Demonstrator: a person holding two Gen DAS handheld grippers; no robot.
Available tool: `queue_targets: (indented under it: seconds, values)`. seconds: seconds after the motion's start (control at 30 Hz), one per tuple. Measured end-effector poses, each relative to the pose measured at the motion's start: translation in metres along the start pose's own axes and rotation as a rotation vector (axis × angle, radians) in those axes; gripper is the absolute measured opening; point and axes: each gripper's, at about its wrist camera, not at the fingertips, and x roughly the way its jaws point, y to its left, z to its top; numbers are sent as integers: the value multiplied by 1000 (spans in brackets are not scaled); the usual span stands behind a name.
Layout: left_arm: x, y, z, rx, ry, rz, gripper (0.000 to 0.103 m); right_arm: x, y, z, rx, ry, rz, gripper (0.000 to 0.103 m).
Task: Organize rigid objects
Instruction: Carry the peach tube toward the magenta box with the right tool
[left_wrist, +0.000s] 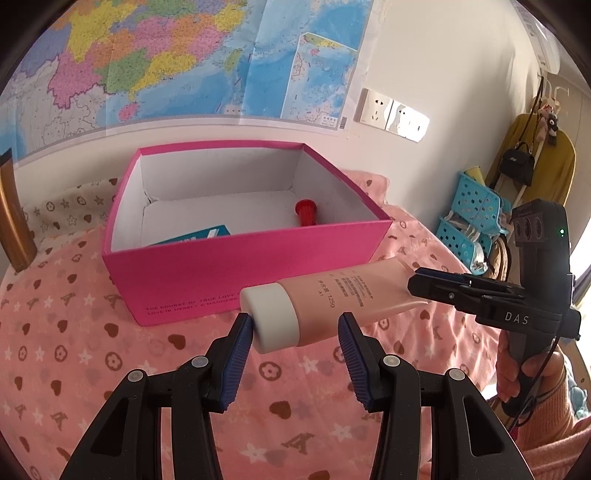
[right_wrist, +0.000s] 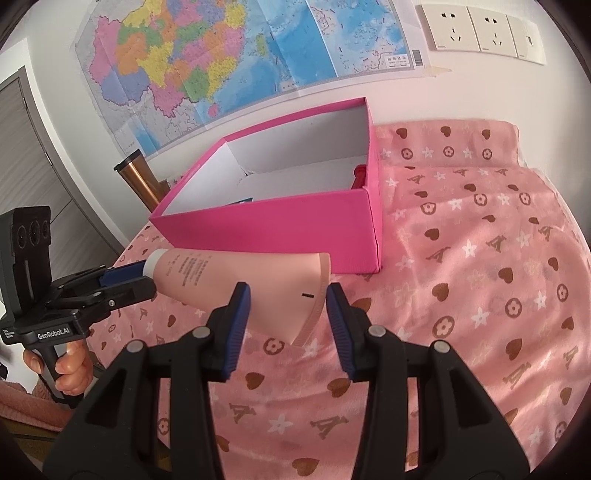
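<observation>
Pink tube (left_wrist: 332, 299) spans both tongs; cap (left_wrist: 271, 317) left, crimp (right_wrist: 314, 295) right.

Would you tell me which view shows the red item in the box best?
The left wrist view: the red item lies fully visible on the box floor. In the right wrist view, the box wall hides all but a sliver.

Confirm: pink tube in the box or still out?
Out. The pink tube lies in front of the pink box, between both grippers' open fingers.
</observation>
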Motion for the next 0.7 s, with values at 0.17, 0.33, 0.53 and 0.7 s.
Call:
queue_targets:
  seconds: [0.17,0.33,0.53,0.7]
  values:
    - [0,0,5,6,-9,1,48,-1,0,4,-5,-10,0,46]
    - [1,-1,7,8,-15,1,48,-3,-1,6,-5,-17,-2,46]
    - [2,-2,11,11,-23,3,48,-4,-1,10,-11,-26,-5,46]
    - [1,-3,15,19,-35,9,48,-4,-1,14,-14,-31,-5,46]
